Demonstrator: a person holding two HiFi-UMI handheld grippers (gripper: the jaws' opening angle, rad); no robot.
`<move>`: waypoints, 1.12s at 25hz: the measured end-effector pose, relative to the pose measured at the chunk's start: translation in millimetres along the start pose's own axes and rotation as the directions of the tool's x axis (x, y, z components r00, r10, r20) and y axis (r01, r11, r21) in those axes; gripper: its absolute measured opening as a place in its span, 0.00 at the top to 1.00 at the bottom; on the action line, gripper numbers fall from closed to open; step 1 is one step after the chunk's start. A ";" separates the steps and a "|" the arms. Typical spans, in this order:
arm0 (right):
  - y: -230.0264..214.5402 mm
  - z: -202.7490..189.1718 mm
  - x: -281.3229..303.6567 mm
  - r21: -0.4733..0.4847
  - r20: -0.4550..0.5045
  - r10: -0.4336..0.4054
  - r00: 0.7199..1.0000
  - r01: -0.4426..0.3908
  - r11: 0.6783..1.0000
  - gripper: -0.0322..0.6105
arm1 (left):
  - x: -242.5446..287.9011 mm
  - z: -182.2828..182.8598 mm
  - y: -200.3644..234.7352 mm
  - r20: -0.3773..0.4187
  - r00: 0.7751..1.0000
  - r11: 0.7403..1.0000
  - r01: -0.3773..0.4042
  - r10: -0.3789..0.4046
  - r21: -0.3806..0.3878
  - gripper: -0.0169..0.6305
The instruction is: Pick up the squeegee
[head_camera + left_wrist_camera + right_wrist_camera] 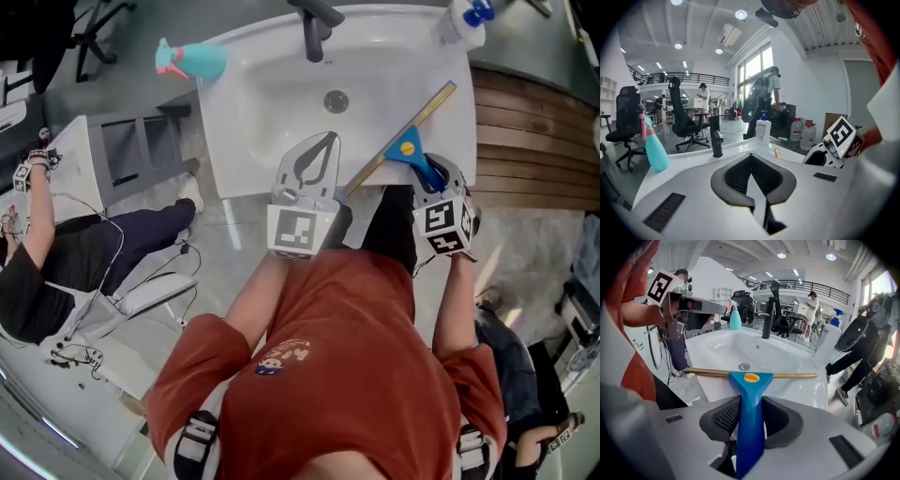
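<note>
The squeegee (pixel 410 148) has a blue handle with a yellow dot and a long brass blade, and lies slanted across the front right corner of the white sink (pixel 244 112). In the right gripper view, the squeegee (pixel 751 380) has its handle running between the jaws, and the blade spans the basin's near rim. My right gripper (pixel 431 173) (pixel 751 414) is shut on that handle. My left gripper (pixel 330 141) (pixel 750 157) hovers over the sink's front edge, left of the blade's lower end, shut with nothing between its tips.
A black faucet (pixel 316 23) stands at the back of the basin. A teal spray bottle (pixel 192 59) sits at the sink's left corner, and a white pump bottle (pixel 464 21) at the right corner. A wooden slatted surface (pixel 530 141) adjoins on the right. Seated people are around.
</note>
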State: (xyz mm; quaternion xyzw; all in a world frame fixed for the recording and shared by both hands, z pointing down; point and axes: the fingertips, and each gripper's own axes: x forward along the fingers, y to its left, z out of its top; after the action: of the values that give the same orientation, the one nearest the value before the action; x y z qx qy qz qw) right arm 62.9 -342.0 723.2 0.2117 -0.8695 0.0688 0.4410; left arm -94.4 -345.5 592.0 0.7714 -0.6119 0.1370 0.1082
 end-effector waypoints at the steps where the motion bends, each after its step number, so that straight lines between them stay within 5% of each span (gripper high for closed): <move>1: 0.5 -0.5 -0.2 -0.001 -0.002 0.000 1.000 0.000 1.000 0.73 | -0.3 0.4 0.1 0.003 1.000 1.000 -0.003 0.003 -0.001 0.95; 16: 15.0 -3.2 -12.4 0.034 0.006 -0.033 0.999 0.032 0.999 0.74 | -16.6 14.0 1.1 0.051 0.999 1.000 -0.001 0.001 0.006 0.95; 28: 29.6 15.2 -49.1 0.108 0.051 -0.165 0.985 0.158 0.981 0.74 | -57.5 39.7 -1.2 0.112 0.993 0.999 0.034 -0.036 0.021 0.95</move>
State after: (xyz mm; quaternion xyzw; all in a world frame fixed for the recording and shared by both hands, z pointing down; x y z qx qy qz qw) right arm 64.6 -304.9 677.0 0.3061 -0.8575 0.0715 0.4073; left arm -102.4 -305.9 534.9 0.7896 -0.6020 0.0973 0.0684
